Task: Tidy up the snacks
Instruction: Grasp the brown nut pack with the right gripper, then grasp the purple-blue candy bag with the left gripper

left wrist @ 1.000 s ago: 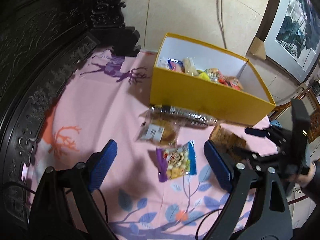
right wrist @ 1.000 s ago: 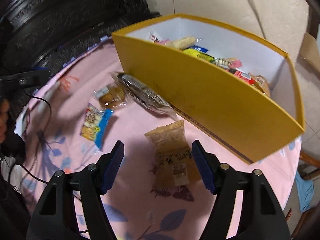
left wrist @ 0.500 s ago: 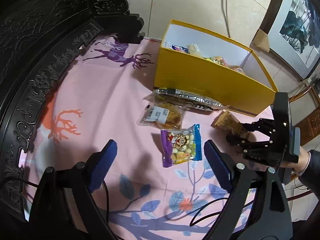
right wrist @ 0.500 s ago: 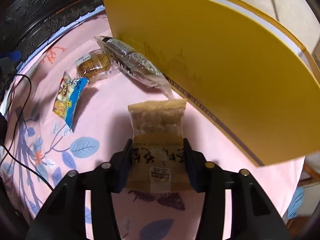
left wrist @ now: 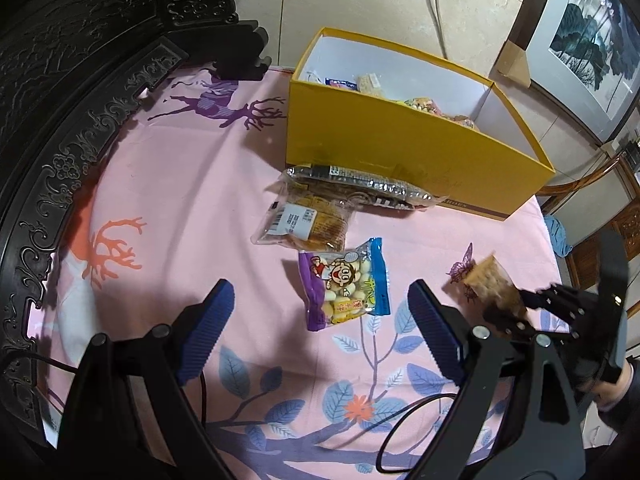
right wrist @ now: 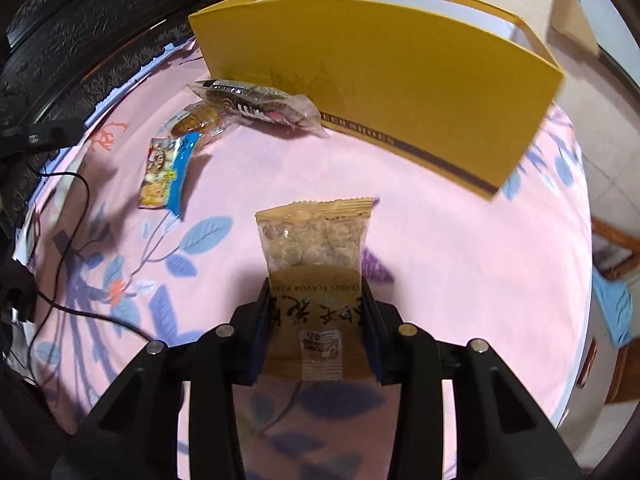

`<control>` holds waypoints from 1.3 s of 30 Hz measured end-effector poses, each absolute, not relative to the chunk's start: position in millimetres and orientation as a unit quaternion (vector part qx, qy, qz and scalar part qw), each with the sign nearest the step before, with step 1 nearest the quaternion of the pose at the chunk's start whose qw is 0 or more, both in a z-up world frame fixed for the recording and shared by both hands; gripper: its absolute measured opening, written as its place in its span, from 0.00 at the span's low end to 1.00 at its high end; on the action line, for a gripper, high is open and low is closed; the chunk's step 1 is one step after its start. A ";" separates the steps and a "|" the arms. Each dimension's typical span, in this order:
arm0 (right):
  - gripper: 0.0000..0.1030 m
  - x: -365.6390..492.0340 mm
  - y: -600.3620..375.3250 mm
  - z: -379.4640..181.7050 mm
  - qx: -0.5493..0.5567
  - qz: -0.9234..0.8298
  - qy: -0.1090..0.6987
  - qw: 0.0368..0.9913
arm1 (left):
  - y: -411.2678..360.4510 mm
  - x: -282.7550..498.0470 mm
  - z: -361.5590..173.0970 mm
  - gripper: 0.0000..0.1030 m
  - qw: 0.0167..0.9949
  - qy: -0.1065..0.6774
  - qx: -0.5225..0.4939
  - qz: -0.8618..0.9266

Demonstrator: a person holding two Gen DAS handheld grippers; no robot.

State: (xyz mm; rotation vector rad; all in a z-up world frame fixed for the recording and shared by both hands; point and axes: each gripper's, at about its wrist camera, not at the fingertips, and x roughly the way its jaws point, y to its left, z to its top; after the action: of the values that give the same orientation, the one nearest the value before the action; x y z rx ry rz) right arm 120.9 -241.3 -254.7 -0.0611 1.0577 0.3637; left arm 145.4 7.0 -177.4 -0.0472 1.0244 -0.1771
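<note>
My right gripper (right wrist: 316, 320) is shut on a brown snack packet (right wrist: 314, 256) and holds it above the pink tablecloth; the packet also shows in the left wrist view (left wrist: 490, 284). My left gripper (left wrist: 320, 320) is open and empty, just short of a purple-and-blue snack bag (left wrist: 346, 284), also visible in the right wrist view (right wrist: 168, 172). A clear cookie packet (left wrist: 304, 222) and a long silvery packet (left wrist: 360, 188) lie in front of the yellow box (left wrist: 400, 152), which holds several snacks.
Dark carved furniture (left wrist: 80, 60) curves along the table's left and far side. A black cable (left wrist: 404, 432) lies on the cloth near me. The table edge drops off on the right (right wrist: 588, 280). A framed picture (left wrist: 588, 32) leans at the far right.
My right gripper closed on the brown packet, lifted it and drew back from the yellow box. My left gripper pulled back and up, staying open.
</note>
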 end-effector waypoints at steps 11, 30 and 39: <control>0.39 96.6 -244.5 -245.8 0.025 0.150 0.504 0.851 | -11.9 157.9 -202.7 0.88 0.851 0.519 -0.001 -0.082; 0.39 88.2 -245.0 -238.4 0.048 0.150 0.506 0.848 | -39.8 196.6 -273.3 0.89 0.816 0.577 0.018 -0.040; 0.39 89.9 -246.3 -238.9 0.049 0.145 0.508 0.848 | -36.5 190.8 -260.1 0.15 0.829 0.551 -0.004 -0.094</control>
State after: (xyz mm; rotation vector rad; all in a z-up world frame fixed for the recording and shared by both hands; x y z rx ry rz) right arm 89.9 -246.3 -238.9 0.1024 1.0709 0.3054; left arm 190.8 -36.5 -260.1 -0.0076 1.1692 -0.1994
